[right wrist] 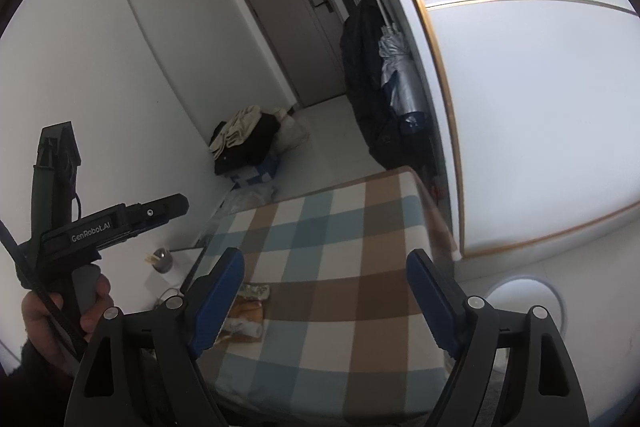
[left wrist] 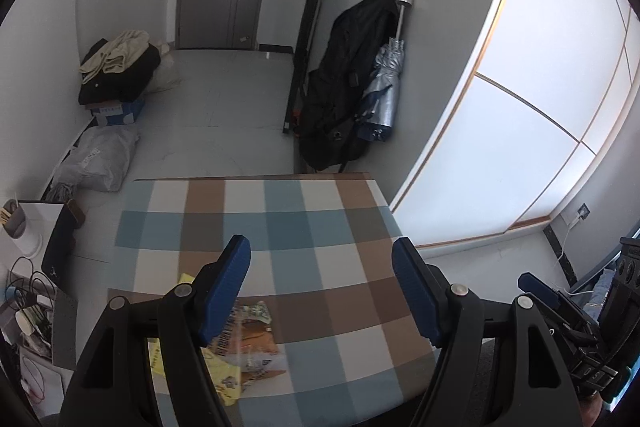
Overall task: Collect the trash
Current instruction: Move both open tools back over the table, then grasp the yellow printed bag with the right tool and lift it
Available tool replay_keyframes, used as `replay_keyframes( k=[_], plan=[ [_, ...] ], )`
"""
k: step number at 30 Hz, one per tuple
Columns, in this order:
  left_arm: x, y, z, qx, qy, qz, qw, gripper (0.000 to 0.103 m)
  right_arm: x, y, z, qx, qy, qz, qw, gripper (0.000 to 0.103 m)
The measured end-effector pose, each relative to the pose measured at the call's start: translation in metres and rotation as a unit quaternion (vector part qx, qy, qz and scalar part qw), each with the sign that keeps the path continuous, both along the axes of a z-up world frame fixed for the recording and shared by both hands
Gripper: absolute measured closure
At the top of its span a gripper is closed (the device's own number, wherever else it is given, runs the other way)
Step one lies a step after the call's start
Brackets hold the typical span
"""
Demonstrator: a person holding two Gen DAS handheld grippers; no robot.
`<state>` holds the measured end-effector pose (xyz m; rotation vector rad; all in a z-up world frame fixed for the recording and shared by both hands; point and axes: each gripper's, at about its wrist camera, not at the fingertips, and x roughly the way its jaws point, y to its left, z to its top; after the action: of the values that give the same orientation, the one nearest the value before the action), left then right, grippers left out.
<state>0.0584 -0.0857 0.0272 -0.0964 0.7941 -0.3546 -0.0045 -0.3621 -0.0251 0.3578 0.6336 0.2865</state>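
Note:
Crumpled snack wrappers (left wrist: 250,341), yellow and orange with clear film, lie on the near left part of a table with a blue, brown and white checked cloth (left wrist: 320,227). My left gripper (left wrist: 322,269) hangs above the cloth, open and empty, its left finger partly covering the wrappers. The right wrist view shows the same wrappers (right wrist: 246,315) beside the left finger of my right gripper (right wrist: 326,283), which is also open with nothing between its fingers, above the checked cloth (right wrist: 340,247). A hand (right wrist: 60,311) holds the left gripper's body at the left of that view.
A black bag (left wrist: 344,79) and a silver umbrella (left wrist: 384,87) hang on the wall beyond the table. Clothes on a box (left wrist: 116,75) and a grey plastic bag (left wrist: 98,159) lie on the floor at left. A cluttered side stand with a cup (left wrist: 18,223) is at far left.

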Motion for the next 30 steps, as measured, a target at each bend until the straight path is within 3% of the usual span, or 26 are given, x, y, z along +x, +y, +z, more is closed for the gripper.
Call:
replay_keyframes(
  k=[9,13,24,30],
  plan=[
    [0.0,0.062,-0.018,-0.003,-0.008,0.055,0.9985,0.033,0.015,0.07,-0.018,-0.021,0.036,0.047,0.998,0.019],
    [0.0,0.083,-0.025,-0.021,-0.003,0.072,0.9971,0.033,0.025,0.098,-0.029,-0.022,0.057,0.063,0.996,0.019],
    [0.002,0.139,-0.046,-0.051,0.032,0.104,0.9927,0.033,0.05,0.171,-0.067,-0.019,0.114,0.129,0.985,0.02],
    [0.005,0.159,-0.055,-0.065,0.057,0.113,0.9898,0.033,0.068,0.2,-0.093,-0.022,0.152,0.149,0.977,0.028]
  ],
)
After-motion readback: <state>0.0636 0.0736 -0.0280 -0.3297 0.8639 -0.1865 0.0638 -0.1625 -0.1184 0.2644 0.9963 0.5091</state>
